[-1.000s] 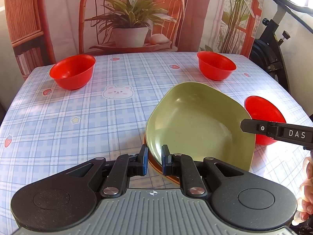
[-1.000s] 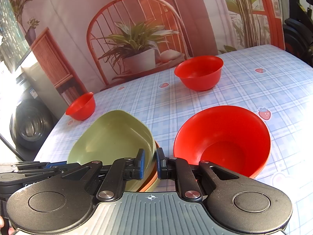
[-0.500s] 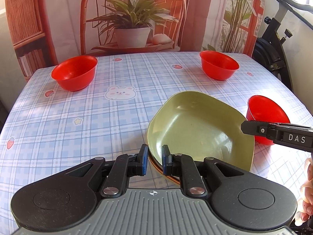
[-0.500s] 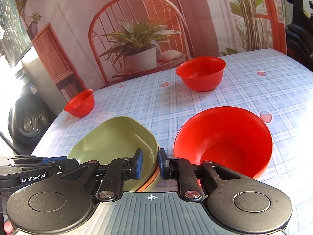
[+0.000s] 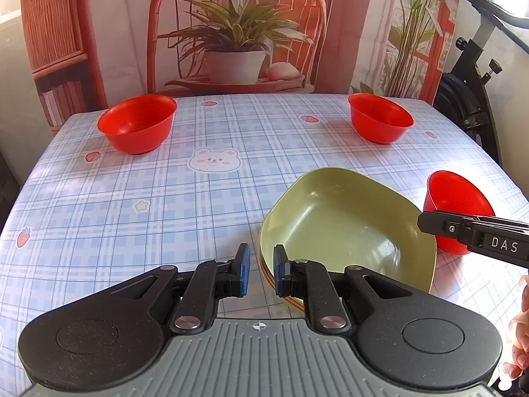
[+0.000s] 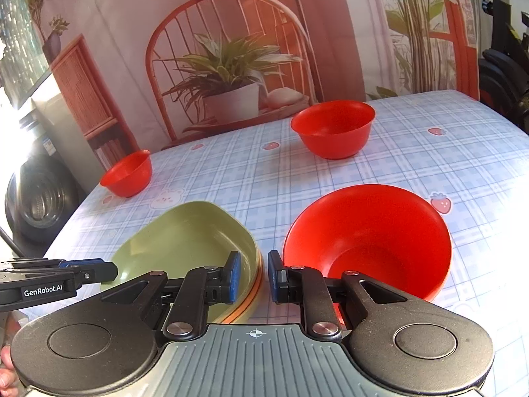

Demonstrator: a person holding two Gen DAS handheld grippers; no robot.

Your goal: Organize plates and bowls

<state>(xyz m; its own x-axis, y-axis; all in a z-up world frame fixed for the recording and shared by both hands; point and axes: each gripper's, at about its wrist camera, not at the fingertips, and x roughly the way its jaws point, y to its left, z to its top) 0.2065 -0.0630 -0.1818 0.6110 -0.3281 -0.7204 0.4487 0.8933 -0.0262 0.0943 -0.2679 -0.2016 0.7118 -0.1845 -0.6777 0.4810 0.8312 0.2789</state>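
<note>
We read two printed marks, both in white letters on black gripper bodies. In the left wrist view, the right gripper (image 5: 426, 223) reached in from the right edge, and its side carried the letters "DAS"; the frame edge cut the word off, so we could not tell whether more followed. In the right wrist view, the left gripper (image 6: 110, 268) entered from the left edge, and its side bore the brand "GenRobot.AI". The tablecloth (image 5: 165, 205) carried only pictures: a bear face, strawberries and a star, with no lettering. We found no numbers anywhere.
</note>
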